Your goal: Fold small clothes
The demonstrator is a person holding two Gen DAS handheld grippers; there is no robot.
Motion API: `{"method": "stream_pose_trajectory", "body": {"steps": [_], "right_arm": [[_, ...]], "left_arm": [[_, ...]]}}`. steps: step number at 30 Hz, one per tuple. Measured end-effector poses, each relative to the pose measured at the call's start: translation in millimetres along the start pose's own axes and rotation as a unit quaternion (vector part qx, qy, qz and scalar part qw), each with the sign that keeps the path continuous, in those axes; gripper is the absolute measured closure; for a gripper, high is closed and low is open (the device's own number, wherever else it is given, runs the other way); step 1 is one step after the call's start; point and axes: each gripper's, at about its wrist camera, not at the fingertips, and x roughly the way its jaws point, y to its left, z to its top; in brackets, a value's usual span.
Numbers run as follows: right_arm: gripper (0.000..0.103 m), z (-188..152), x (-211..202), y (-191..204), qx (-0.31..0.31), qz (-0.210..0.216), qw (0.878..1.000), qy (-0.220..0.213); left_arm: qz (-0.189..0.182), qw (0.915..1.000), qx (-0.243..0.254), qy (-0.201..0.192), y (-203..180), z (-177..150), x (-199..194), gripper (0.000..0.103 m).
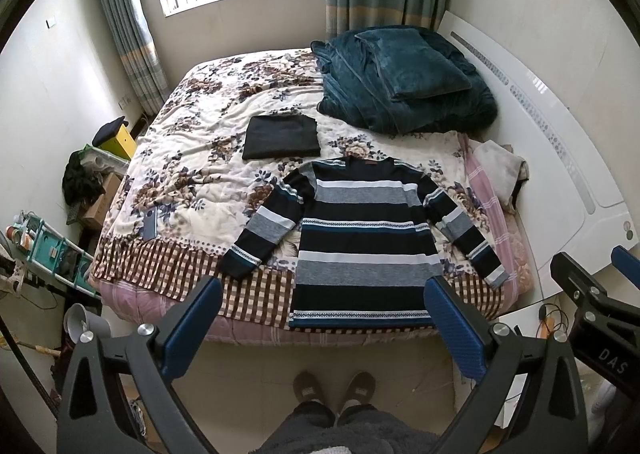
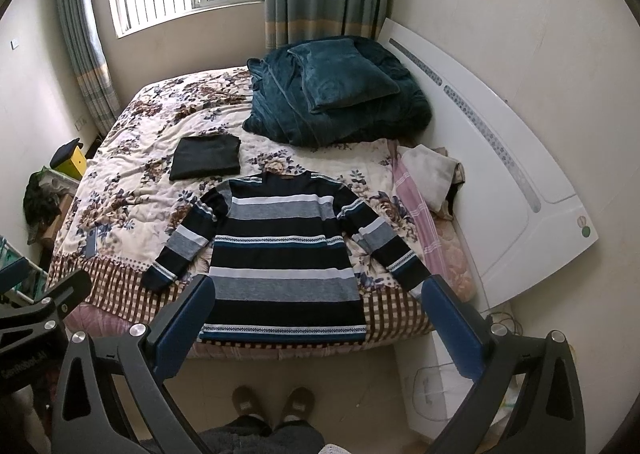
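A striped long-sleeve sweater (image 1: 360,238), black, grey, white and teal, lies flat on the bed with both sleeves spread and its hem at the near edge; it also shows in the right wrist view (image 2: 286,250). A folded black garment (image 1: 282,137) lies behind it, also seen in the right wrist view (image 2: 206,157). My left gripper (image 1: 324,322) is open and empty, held above the floor in front of the hem. My right gripper (image 2: 320,322) is open and empty at the same height, and it shows at the right edge of the left wrist view (image 1: 592,274).
The bed (image 1: 180,157) has a floral cover with a checked border. A teal blanket and pillow pile (image 1: 404,81) sits at the back right. A phone (image 1: 151,222) lies at the left. A white headboard (image 1: 560,157) stands right; clutter and boxes (image 1: 96,177) left. My slippered feet (image 1: 334,386) stand below.
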Motion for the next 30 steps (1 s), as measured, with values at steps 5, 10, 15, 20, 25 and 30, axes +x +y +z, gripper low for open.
{"method": "stream_pose_trajectory", "body": {"steps": [5, 10, 15, 20, 25, 30], "right_arm": [[0.000, -4, 0, 4, 0.000, -0.001, 1.000, -0.002], [0.000, -5, 0, 4, 0.000, 0.000, 1.000, -0.002], [0.000, -8, 0, 6, 0.001, -0.001, 1.000, -0.003], [0.000, -10, 19, 5, 0.028, -0.003, 1.000, 0.014], [0.000, -21, 93, -22, 0.100, -0.031, 0.994, 0.042], [0.000, -39, 199, -89, 0.200, -0.087, 0.973, 0.079]], "left_arm": [[-0.001, 1.0000, -0.002, 0.000, -1, 3, -1, 0.000], [-0.002, 1.0000, -0.002, 0.000, -1, 3, -1, 0.000], [-0.003, 1.0000, -0.001, 0.002, -1, 2, 2, 0.000], [0.004, 0.9999, 0.010, -0.002, 2, 5, 38, 0.000], [0.027, 0.9989, 0.035, -0.012, -6, 18, 111, 0.000], [0.038, 0.9980, 0.031, 0.039, -24, 41, 207, 0.000]]}}
